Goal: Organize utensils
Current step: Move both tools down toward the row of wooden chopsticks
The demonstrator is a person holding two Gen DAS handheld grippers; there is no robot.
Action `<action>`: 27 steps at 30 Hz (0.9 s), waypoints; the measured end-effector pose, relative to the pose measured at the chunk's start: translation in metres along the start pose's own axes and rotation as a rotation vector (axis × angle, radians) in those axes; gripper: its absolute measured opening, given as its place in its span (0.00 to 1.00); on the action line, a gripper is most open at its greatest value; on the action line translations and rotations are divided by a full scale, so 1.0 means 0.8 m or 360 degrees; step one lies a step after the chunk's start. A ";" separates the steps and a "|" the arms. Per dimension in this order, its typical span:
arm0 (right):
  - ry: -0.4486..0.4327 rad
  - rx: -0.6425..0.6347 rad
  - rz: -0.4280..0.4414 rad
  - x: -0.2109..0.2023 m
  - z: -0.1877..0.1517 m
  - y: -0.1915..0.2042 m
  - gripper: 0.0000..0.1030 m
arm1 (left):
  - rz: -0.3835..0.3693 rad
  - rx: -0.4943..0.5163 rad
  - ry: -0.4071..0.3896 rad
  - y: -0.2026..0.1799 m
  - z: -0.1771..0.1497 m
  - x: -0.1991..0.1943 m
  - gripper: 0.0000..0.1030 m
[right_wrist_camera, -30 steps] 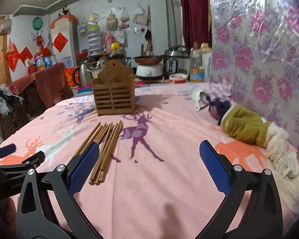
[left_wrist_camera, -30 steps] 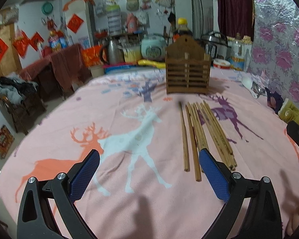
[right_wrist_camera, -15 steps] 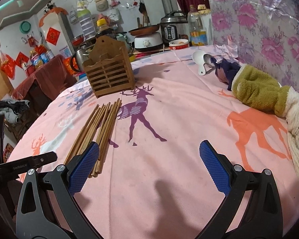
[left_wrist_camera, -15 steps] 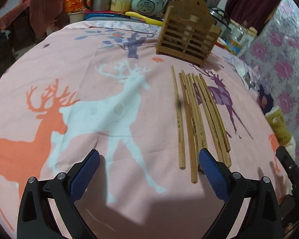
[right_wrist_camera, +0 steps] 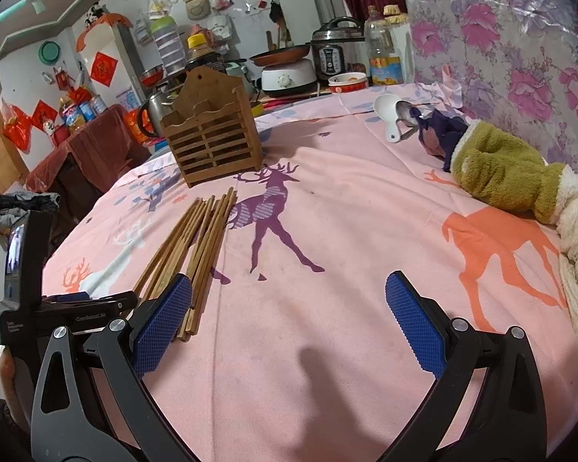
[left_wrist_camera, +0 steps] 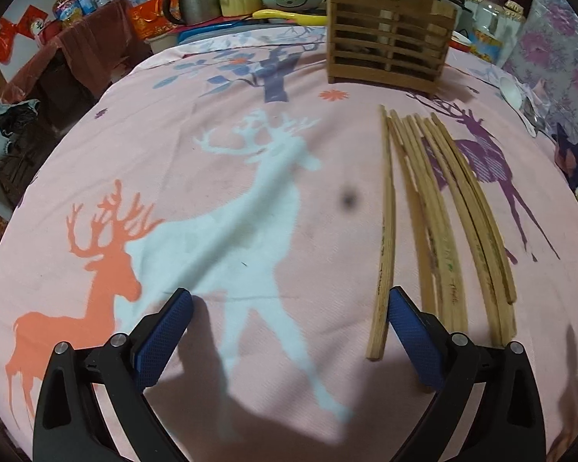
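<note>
We see the pink deer-print surface (left_wrist_camera: 212, 146) carrying a slatted wooden holder (left_wrist_camera: 387, 50) at its far side, chopsticks (left_wrist_camera: 435, 208) lying loose before it. Our left hand-held gripper (left_wrist_camera: 289, 319) and right hand-held gripper (right_wrist_camera: 289, 304) hover spread wide, empty.

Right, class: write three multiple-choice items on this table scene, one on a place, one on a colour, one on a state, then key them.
1. Where do the chopsticks lie relative to the wooden holder?
A. inside it
B. on the cloth in front of it
C. on top of it

2. What colour are the pads on the tongs?
A. blue
B. red
C. white

3. What state are the left tongs in?
A. shut on a chopstick
B. shut on nothing
C. open, holding nothing

Answers: 1 B, the sticks lie flat on the tablecloth short of the holder; 2 A, both views show blue pads; 3 C, the fingers stand wide apart over bare cloth.
</note>
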State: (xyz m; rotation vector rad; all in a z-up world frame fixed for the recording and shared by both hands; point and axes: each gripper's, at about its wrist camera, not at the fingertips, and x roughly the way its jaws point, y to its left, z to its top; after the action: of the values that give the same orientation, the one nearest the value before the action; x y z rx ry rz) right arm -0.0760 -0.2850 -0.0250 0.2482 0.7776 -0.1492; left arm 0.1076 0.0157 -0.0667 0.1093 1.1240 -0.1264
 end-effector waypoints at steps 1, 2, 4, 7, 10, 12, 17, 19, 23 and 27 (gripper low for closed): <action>0.0005 -0.0024 0.0010 0.002 0.001 0.004 0.94 | 0.0000 -0.0003 -0.0005 0.002 0.001 0.000 0.96; 0.0030 -0.0080 0.0022 0.006 0.004 0.012 0.94 | -0.0001 -0.0003 -0.0010 0.002 0.001 0.001 0.96; 0.0142 -0.0216 0.0051 0.021 0.005 0.032 0.94 | -0.0003 0.0000 -0.0017 0.002 0.000 0.000 0.96; 0.0299 -0.0373 0.0111 0.046 0.001 0.059 0.89 | -0.0034 -0.0002 -0.0019 0.005 0.000 -0.001 0.96; 0.0404 -0.0514 0.0123 0.062 -0.006 0.082 0.88 | -0.0092 -0.0047 -0.0036 0.011 0.000 -0.004 0.96; 0.0481 -0.0605 0.0114 0.075 -0.007 0.094 0.86 | -0.0113 -0.0070 -0.0044 0.013 0.000 -0.005 0.96; 0.0360 -0.0444 -0.0117 0.075 0.012 0.065 0.77 | -0.0085 -0.0046 -0.0041 0.008 -0.001 -0.005 0.96; 0.0341 -0.0283 -0.0016 0.066 0.013 0.037 0.71 | -0.0091 -0.0052 -0.0044 0.008 -0.001 -0.005 0.95; 0.0320 -0.0071 0.0144 0.053 0.017 0.005 0.61 | -0.0077 -0.0042 -0.0042 0.007 -0.001 -0.004 0.96; 0.0327 -0.0177 0.0172 0.054 0.016 0.024 0.47 | -0.0073 -0.0039 -0.0041 0.007 -0.002 -0.004 0.96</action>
State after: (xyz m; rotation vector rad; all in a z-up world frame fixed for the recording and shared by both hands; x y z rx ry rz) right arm -0.0327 -0.2716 -0.0438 0.2015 0.9714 0.0221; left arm 0.1056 0.0218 -0.0640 0.0603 1.1023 -0.1544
